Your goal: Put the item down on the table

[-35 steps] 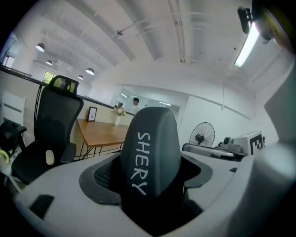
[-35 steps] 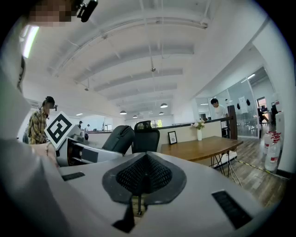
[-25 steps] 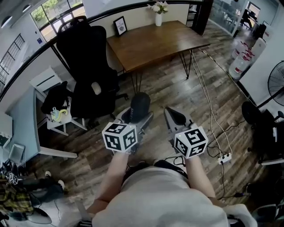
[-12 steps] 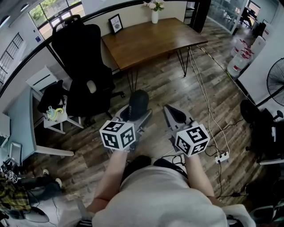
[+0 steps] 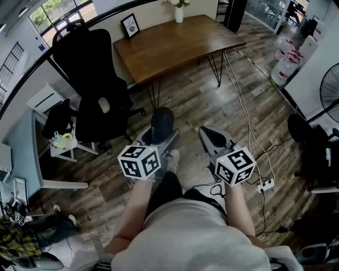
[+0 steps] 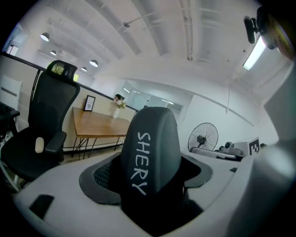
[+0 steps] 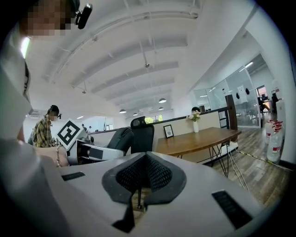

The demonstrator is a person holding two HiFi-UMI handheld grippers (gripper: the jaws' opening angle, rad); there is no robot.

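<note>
A dark grey oblong case (image 5: 161, 123) with white "SHERY" lettering stands upright between the jaws of my left gripper (image 5: 159, 135), which is shut on it. In the left gripper view the case (image 6: 150, 152) fills the gap of the gripper (image 6: 148, 190). My right gripper (image 5: 211, 136) is held level beside it, shut and holding nothing; its pads (image 7: 159, 178) meet in the right gripper view. Both hang over the wooden floor, well short of the brown wooden table (image 5: 175, 39), which also shows as the table (image 6: 97, 125) and the table (image 7: 199, 141).
A black office chair (image 5: 90, 79) stands left of the table. On the table's far edge are a white vase (image 5: 179, 13) and a picture frame (image 5: 128, 25). Cables run to a power strip (image 5: 265, 186). A fan (image 5: 331, 95) and water bottles (image 5: 283, 63) stand at the right.
The table and chair have slid up and left in the head view. A shoe now shows between the two grippers. The left gripper's hold on the case is unchanged.
</note>
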